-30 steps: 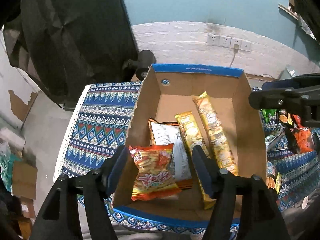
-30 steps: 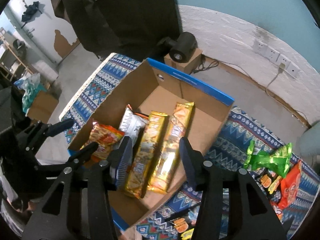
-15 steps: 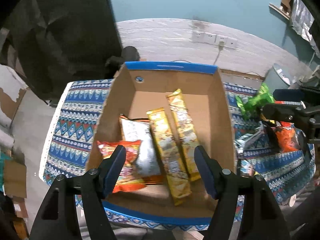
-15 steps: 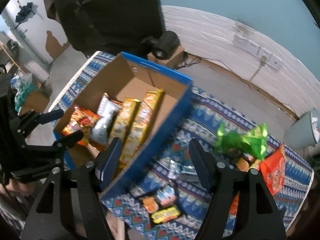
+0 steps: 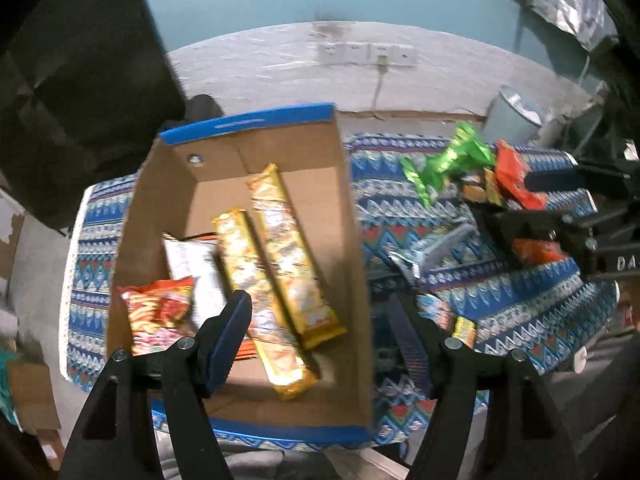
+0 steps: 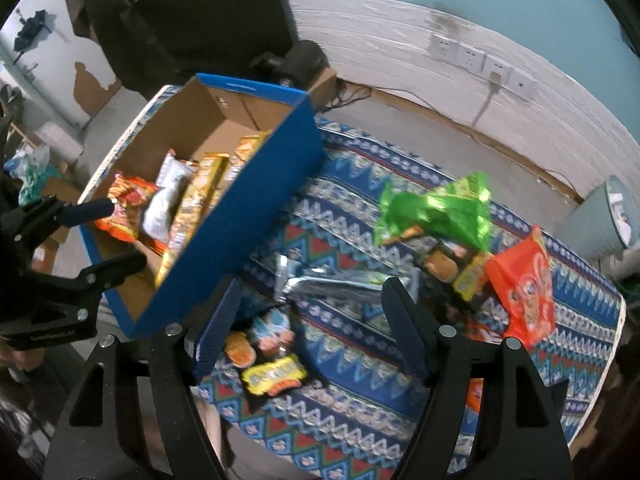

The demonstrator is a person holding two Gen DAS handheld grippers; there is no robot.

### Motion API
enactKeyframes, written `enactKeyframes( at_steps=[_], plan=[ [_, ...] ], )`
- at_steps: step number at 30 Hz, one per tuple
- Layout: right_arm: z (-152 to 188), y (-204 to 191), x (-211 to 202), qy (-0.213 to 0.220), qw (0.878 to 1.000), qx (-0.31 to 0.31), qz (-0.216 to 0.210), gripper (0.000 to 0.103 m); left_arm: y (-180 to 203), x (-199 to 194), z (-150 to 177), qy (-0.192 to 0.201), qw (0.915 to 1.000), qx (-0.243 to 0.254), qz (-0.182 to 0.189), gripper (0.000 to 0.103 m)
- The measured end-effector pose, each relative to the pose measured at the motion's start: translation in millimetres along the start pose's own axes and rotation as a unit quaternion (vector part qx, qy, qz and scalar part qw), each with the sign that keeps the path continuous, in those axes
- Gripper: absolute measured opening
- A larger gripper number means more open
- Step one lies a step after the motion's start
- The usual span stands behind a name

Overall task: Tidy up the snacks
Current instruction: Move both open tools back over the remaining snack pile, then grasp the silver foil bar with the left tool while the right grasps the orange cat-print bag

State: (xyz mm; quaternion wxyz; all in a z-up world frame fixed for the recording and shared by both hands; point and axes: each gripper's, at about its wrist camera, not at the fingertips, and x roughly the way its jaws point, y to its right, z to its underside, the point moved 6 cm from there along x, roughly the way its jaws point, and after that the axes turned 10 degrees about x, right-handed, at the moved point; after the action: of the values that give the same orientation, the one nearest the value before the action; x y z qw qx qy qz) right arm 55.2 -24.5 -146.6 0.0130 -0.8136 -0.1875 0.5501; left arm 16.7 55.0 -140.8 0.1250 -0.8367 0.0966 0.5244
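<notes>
Snacks, part sorted: cardboard box [image 5: 352, 264] holds two long yellow packs [image 5: 288, 256], a white pouch and an orange bag [image 5: 156, 312]. Change: right gripper [image 6: 308, 328], a second ago above the box, now hangs released and empty over loose packets [image 6: 268, 344] on the patterned desk cloth [image 6: 352, 396]; next pick likely. Left gripper [image 5: 320, 344] released, straddling the box's right wall. Room: white-panelled wall, sockets [image 6: 476, 56], grey bin [image 5: 512, 112].

Blue-zigzag cloth [image 6: 352, 208] (green packet [image 6: 436, 212])
</notes>
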Motion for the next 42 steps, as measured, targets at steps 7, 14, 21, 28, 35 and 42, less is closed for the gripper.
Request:
enactKeyframes(
  at_steps=[7, 14, 21, 28, 35, 42],
  plan=[
    [10.7, 44.6, -8.1, 0.002, 0.999, 0.026, 0.022, 0.074, 33.9, 11.8, -8.8, -0.016, 0.9996, 0.019, 0.016, 0.072],
    [24.9, 96.4, -16.0, 0.0, 0.998, 0.058, 0.039, 0.074, 62.5, 19.3, -21.1, -0.02, 0.9986, 0.045, 0.019, 0.073],
    [38.0, 136.4, -15.2, -0.016, 0.996, 0.076, 0.042, 0.074, 90.7, 31.3, -34.7, -0.019, 0.9962, 0.083, 0.022, 0.076],
    [43.8, 155.2, 1.6, -0.046, 0.997, 0.043, 0.039, 0.074, 115.3, 53.1, -46.2, -0.032, 0.993, 0.108, 0.035, 0.076],
    [44.1, 170.5, 31.0, -0.06, 0.998, 0.025, 0.02, 0.074, 126.3, 76.7, -56.6, -0.045, 0.9902, 0.128, 0.034, 0.076],
    [59.5, 179.1, 50.8, -0.088, 0.996, 0.028, 0.005, 0.076, 130.4, 98.7, -60.4, -0.062, 0.9875, 0.139, 0.041, 0.076]
  ],
)
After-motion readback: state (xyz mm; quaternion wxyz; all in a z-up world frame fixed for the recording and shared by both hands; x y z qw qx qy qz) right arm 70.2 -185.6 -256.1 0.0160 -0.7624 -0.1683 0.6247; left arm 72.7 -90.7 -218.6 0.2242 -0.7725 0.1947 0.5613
